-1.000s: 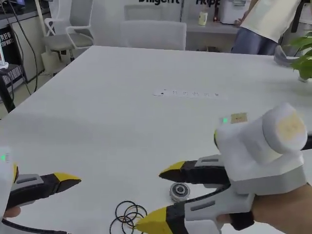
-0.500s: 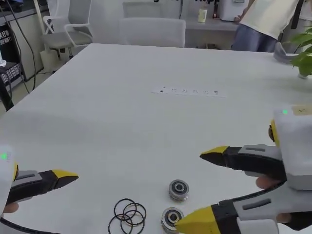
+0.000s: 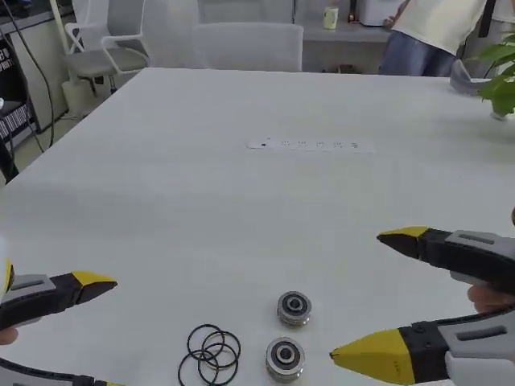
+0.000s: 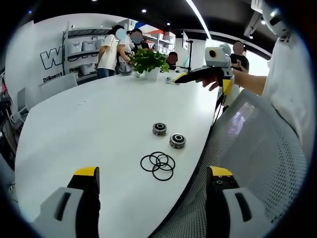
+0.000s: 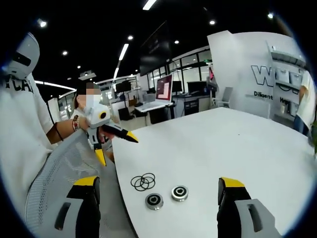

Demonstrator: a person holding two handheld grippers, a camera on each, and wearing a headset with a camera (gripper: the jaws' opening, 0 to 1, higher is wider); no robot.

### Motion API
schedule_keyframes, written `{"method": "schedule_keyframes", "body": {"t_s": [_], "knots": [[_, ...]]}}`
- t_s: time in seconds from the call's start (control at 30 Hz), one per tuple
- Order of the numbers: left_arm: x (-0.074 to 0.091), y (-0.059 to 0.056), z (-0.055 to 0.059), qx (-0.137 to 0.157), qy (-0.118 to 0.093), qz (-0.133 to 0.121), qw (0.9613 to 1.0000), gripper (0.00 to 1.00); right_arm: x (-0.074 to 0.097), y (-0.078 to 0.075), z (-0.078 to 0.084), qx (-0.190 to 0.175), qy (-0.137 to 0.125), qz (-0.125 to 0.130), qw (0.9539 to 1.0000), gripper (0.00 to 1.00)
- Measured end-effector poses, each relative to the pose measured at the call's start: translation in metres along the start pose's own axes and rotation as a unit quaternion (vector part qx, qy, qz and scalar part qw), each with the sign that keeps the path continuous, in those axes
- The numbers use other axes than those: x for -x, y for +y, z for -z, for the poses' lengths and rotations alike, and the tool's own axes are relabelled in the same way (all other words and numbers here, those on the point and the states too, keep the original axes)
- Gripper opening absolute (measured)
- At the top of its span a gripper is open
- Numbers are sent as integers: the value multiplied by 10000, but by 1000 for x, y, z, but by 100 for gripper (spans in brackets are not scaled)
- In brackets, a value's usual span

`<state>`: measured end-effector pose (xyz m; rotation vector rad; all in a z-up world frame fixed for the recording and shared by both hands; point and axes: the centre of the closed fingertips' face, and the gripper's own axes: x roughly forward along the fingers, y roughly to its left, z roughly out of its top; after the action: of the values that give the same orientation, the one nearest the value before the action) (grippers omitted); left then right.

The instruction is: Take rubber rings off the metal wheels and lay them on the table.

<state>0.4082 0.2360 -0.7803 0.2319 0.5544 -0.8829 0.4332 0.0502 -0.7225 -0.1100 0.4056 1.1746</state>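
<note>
Nearest the front edge of the desk [image 3: 201, 209], the left gripper [image 4: 153, 171] hangs with its yellow-tipped fingers [image 4: 87, 174] spread wide apart. They hold nothing and touch nothing. In the head view it sits low on the left, well apart from the parts.

Low on the right of that view is the right gripper [image 3: 358, 294]. Its black fingers [image 3: 378, 354] are also wide open and empty. The lower tip points toward the closer wheel and is near it, but clear of it.

Between the two grippers lie the rubber rings [image 3: 211, 351]. They are several thin black loops, overlapping in a loose flat pile on the white desk.

Just beside them to the right are the two metal wheels [image 3: 285, 357]. They are small silver discs with dark hubs, lying flat, one a little behind the other, near each other but not touching. Whether a ring sits in either wheel's groove cannot be told.

Farther across the bare top, a flat socket strip [image 3: 310, 145] is set into the desk. Beyond the far edge are pale chairs [image 3: 249, 48], a green plant [image 3: 500, 80] at the right, and a standing person [image 3: 434, 32].
</note>
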Motion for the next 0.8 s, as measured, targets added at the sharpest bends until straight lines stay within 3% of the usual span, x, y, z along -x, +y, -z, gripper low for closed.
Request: {"method": "schedule_keyframes", "body": {"t_s": [0.3,0.47,0.8], "knots": [[7,6,2,223,-160,-220,9994,87,15,-18,6,-502,-491,374,9968,99],[7,7,3,285,-172,-252,9991,86,18,-28,23,-566,-384,658,9955,99],[12,14,8,371,-145,-361,9986,87,21,-33,54,-813,-93,798,9934,99]]}}
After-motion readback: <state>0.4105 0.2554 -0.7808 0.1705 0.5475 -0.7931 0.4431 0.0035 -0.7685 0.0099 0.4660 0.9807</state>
